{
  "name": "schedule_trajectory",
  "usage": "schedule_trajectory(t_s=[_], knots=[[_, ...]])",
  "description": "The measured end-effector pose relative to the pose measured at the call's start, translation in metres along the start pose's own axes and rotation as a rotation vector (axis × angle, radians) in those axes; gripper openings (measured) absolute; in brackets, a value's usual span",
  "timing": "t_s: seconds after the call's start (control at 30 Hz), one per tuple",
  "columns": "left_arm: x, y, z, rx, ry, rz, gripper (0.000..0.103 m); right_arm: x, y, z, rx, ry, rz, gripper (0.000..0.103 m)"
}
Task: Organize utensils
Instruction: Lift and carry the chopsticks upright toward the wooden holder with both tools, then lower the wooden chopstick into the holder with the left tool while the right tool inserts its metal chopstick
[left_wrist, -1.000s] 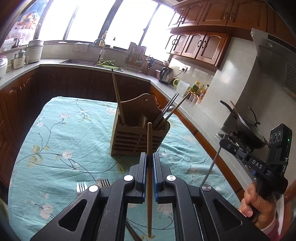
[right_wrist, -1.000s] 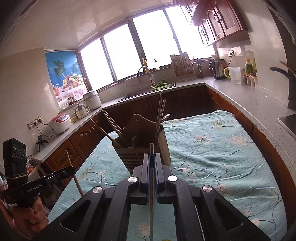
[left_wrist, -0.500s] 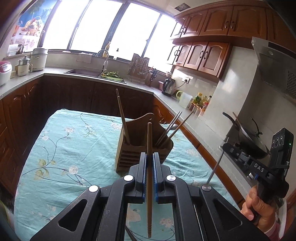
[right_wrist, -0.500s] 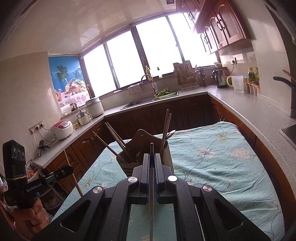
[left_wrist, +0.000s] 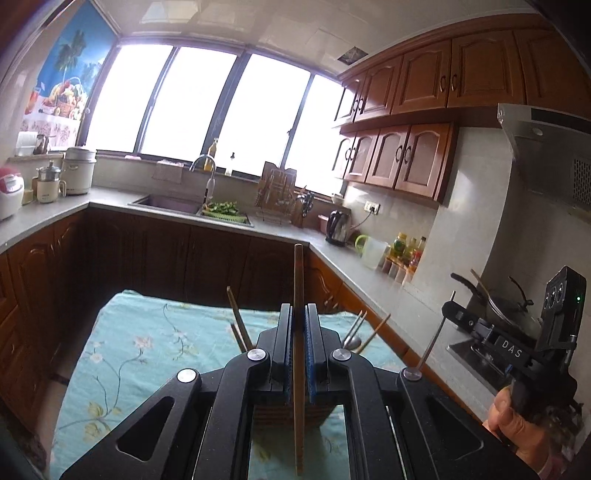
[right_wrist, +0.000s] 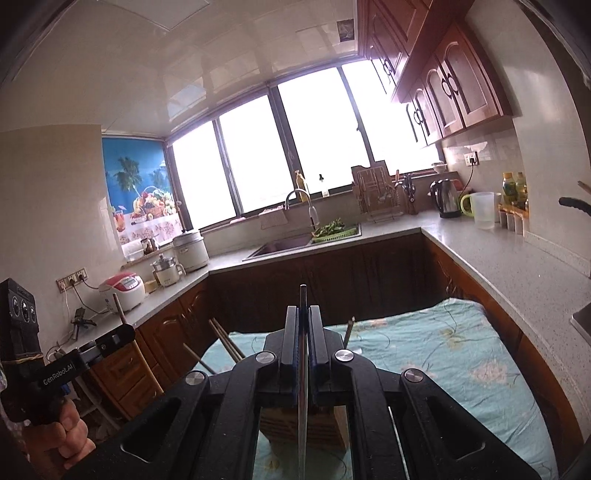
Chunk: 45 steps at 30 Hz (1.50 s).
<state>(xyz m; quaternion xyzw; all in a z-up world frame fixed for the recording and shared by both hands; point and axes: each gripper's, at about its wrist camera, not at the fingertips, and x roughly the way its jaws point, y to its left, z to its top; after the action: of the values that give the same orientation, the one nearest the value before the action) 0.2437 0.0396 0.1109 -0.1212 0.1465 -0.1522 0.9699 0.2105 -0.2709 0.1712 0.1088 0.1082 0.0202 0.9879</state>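
Kitchen worktop (left_wrist: 147, 350): each tool, left (left_wrist: 297, 354) and right (right_wrist: 303, 350), grips an upright stick; the wooden holder (right_wrist: 280, 424) sits directly below both.

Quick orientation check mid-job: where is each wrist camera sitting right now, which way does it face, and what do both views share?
Left wrist: sits behind the left gripper, shut on a wooden chopstick; faces the window; the right hand shows.
Right wrist: sits behind the right gripper, shut on a metal utensil; same facing; the left hand shows.
Shared: wooden utensil holder, floral tablecloth, sink.
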Motion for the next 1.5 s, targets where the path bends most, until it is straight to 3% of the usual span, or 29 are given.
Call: schedule_trajectory(t_s=[0.27, 0.57, 1.0, 1.17, 1.5], knots=[[0.039, -0.002, 0.006, 0.016, -0.139, 0.028, 0.004, 0.034, 0.006, 0.024, -0.025, -0.118, -0.029, 0.004], [0.097, -0.009, -0.046, 0.024, -0.179, 0.109, 0.004, 0.064, 0.000, -0.011, -0.036, -0.130, -0.080, 0.004], [0.127, -0.017, -0.088, 0.015, -0.081, 0.126, 0.004, 0.074, -0.012, -0.062, -0.016, -0.049, -0.106, 0.004], [0.115, -0.010, -0.076, 0.014, -0.053, 0.129, 0.004, 0.076, -0.019, -0.075, 0.004, -0.011, -0.114, 0.004], [0.114, 0.001, -0.053, -0.012, -0.005, 0.125, 0.005, 0.075, -0.025, -0.069, 0.018, 0.023, -0.107, 0.004]])
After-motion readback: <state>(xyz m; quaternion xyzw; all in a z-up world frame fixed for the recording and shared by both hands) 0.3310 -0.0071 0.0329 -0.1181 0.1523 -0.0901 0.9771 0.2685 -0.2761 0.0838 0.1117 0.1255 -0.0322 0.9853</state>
